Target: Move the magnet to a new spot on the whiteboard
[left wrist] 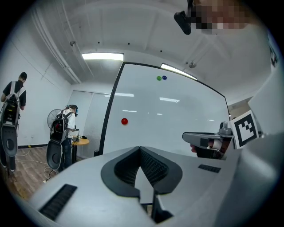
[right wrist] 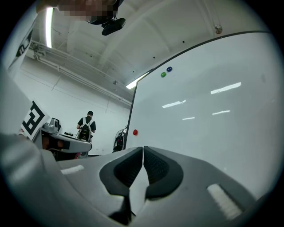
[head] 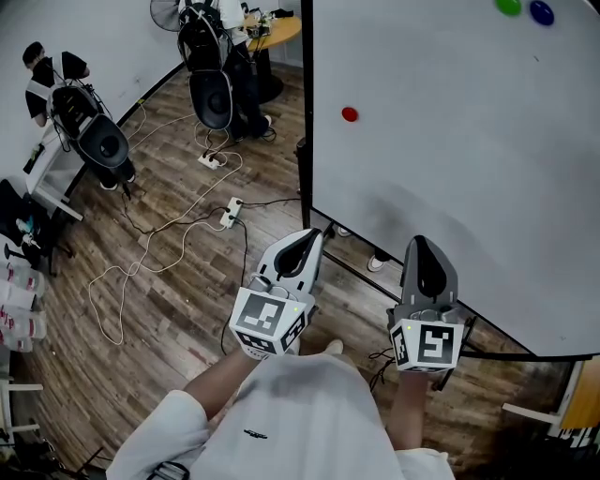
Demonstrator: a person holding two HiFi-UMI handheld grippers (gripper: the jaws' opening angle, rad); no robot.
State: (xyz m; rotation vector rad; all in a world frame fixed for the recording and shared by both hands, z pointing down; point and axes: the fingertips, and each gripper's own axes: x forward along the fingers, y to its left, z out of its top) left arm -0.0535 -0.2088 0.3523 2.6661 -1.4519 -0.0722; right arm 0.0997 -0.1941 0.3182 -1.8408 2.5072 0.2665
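A red magnet (head: 350, 114) sticks to the whiteboard (head: 450, 141) near its left edge; it also shows as a red magnet (left wrist: 124, 121) in the left gripper view and a red magnet (right wrist: 135, 132) in the right gripper view. A green magnet (head: 508, 6) and a blue magnet (head: 541, 12) sit at the board's top. My left gripper (head: 310, 237) is shut with nothing in it, held low in front of the board's lower left. My right gripper (head: 424, 246) is shut and empty too, beside it to the right. Both are well below the red magnet.
The whiteboard's black frame (head: 305, 112) runs down its left edge. Cables and a power strip (head: 230, 212) lie on the wooden floor. People with backpack rigs stand at the back left (head: 56, 80) and near a round table (head: 277, 33).
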